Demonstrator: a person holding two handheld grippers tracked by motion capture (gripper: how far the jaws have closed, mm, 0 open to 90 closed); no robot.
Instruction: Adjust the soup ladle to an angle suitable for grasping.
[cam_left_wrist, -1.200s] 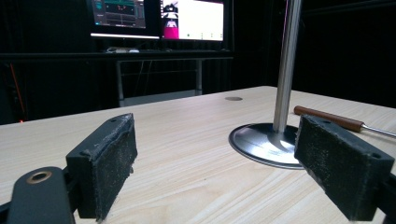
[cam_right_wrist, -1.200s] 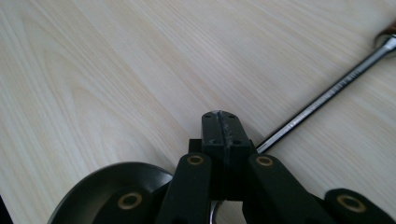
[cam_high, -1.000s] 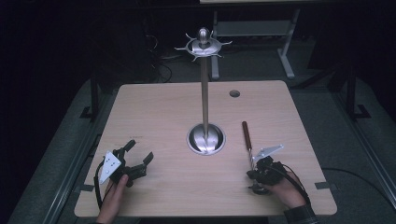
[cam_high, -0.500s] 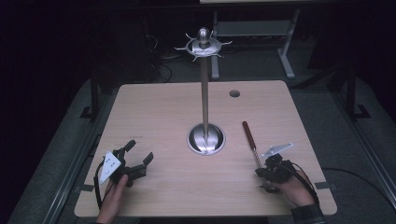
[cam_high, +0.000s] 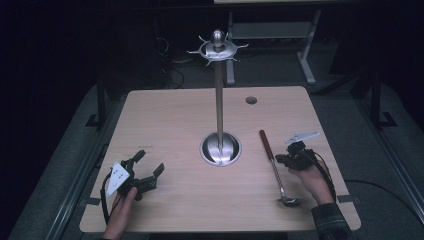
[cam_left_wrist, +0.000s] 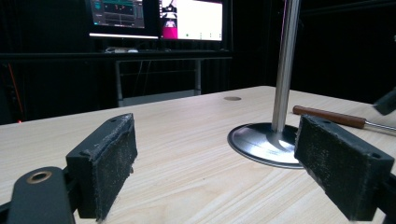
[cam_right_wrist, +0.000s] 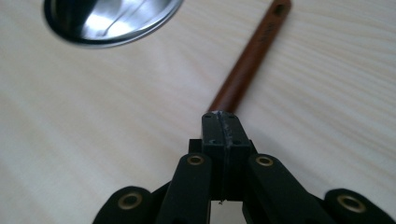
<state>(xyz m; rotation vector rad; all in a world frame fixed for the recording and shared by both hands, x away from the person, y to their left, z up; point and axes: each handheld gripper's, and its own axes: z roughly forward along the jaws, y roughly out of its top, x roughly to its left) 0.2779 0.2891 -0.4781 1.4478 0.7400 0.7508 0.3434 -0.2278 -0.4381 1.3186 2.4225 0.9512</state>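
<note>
— Jaws on the right gripper (cam_right_wrist: 223, 122) are pressed flat together with nothing between them; it has slid rightward off the ladle (cam_high: 274, 166), which now lies bare on the counter (cam_high: 170, 120)

— So the ladle is set down, not hung. And the left gripper (cam_high: 148, 171)?

— Gaping wide, empty, unmoved, facing the hook stand (cam_high: 219, 100) beyond

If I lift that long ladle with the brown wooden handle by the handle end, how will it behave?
The long ladle with the brown wooden handle looks stiff: thin metal shaft, no sag. Its small steel bowl sits far from the handle, so it would probably droop bowl-down in a grip at the end. The rounded handle may roll slightly if nudged sideways on the smooth wooden table.
</note>
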